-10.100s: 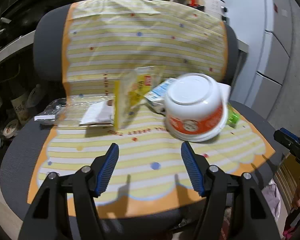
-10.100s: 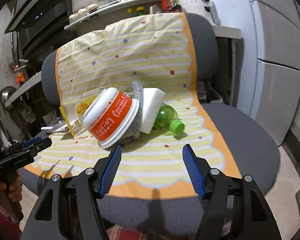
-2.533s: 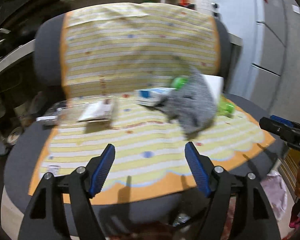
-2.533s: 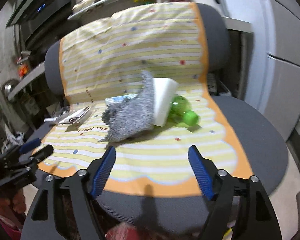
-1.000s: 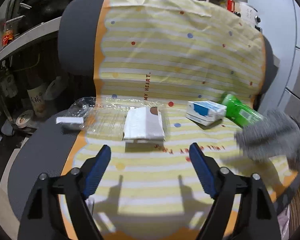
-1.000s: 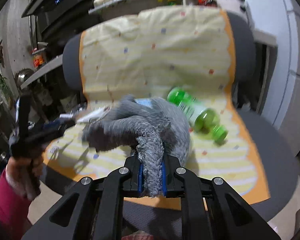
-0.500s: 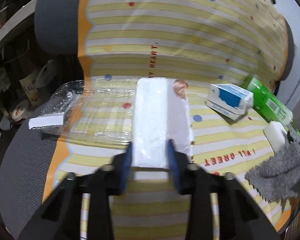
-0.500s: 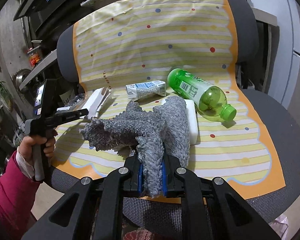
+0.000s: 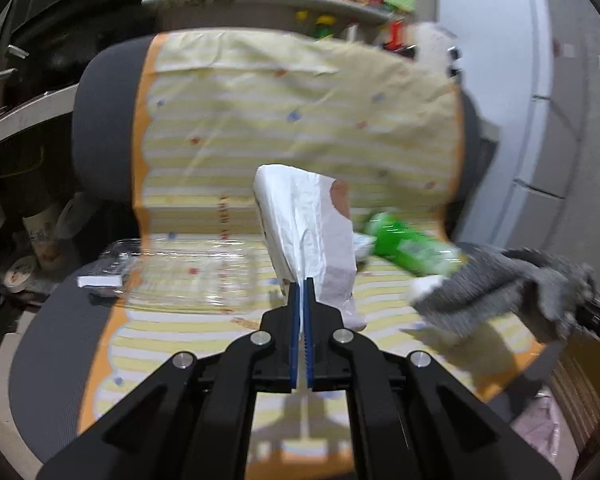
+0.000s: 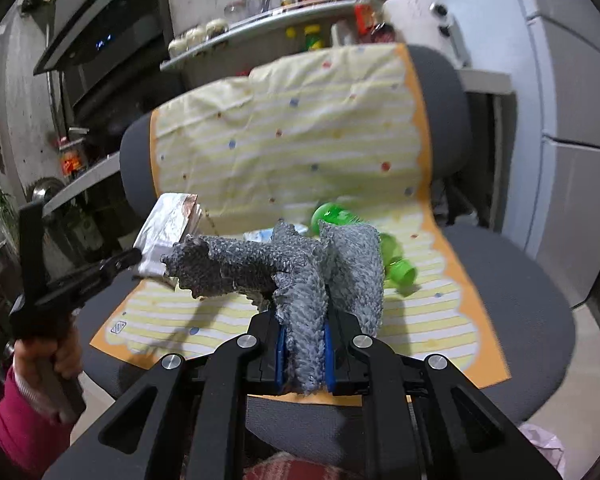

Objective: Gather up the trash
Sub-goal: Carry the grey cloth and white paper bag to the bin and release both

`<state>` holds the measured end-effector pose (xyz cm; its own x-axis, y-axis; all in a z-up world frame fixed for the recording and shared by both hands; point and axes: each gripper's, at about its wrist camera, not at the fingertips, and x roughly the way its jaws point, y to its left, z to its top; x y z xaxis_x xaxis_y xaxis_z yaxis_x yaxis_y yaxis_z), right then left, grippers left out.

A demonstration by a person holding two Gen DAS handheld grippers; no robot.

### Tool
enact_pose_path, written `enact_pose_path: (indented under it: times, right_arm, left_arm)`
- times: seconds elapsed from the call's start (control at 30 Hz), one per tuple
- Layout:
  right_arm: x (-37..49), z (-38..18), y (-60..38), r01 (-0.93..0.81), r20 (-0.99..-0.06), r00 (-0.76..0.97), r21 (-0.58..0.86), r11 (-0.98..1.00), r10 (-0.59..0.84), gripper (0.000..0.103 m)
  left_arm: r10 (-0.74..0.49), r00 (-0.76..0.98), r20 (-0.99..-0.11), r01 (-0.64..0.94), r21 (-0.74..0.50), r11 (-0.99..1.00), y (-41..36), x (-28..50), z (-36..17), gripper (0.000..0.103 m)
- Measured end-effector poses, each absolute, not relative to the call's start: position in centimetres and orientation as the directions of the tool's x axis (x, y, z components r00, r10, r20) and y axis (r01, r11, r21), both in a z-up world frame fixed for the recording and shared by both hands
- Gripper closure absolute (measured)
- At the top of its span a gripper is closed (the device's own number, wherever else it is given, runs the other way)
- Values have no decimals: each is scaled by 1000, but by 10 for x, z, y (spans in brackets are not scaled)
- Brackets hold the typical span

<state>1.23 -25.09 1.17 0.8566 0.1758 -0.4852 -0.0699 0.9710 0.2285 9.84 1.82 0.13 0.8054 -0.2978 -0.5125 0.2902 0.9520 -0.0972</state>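
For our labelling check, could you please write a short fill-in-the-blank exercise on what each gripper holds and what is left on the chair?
1. The left gripper is shut on a ____ packet.
2. The right gripper is shut on a ____ cloth.
3. The bottle lying on the chair is ____ in colour.
4. The clear wrapper lies on the seat to the ____ of the left gripper in its view.

Missing words: white; grey; green; left

Left tongs clamped on white wrapper
Wrapper lifted above the striped cloth; green bottle and grey rag at right.
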Motion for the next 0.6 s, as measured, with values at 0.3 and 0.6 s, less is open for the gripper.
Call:
enact_pose_path:
  times: [0.3,0.6]
  right_arm:
    - [-44,11,-294,27,-492,867,198,980,75,88]
    - [-111,13,-347,176,-492,867,170,970,-71,88]
  left_arm:
    - [-452,757,-471,470,-88,878,-60,31,5,103]
    - [-594,661,-458,610,-134,781,-126,4,-5,103]
